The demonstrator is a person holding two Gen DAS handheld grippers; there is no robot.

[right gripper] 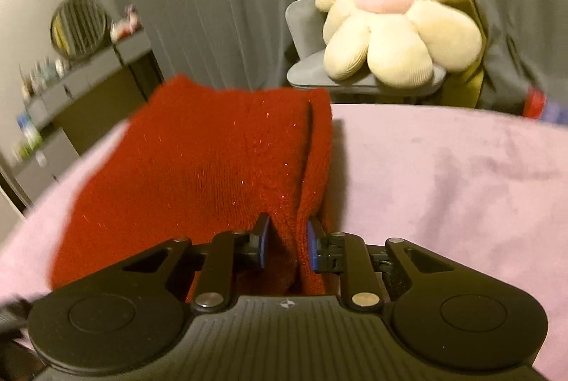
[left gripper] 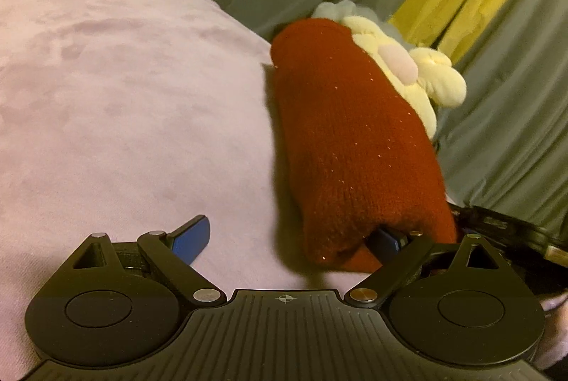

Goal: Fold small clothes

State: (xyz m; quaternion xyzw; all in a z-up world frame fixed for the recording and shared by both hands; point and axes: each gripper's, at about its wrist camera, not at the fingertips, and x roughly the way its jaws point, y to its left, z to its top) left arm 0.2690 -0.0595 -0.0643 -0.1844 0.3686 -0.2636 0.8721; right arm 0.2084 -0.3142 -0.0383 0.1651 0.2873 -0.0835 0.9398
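Left gripper: my left gripper [left gripper: 289, 237] is spread wide, gripping nothing; one finger lies on the blanket [left gripper: 106, 97], the other is tucked under the knit [left gripper: 355, 146], probably bracing the fold.
Knit: the red knit lies doubled along the blanket's far edge, near a corner, one layer lifted over.
Right gripper: my right gripper [right gripper: 285, 246] pinches the knit's near hem [right gripper: 305, 239], jaws clenched, so the top layer can travel.
Background: flower cushion [right gripper: 390, 22] on a chair beyond, well apart.

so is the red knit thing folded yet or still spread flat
Folded, at least partly: the red knit garment shows a doubled layer along its right edge, where the right gripper is pinching it, on the pink blanket.
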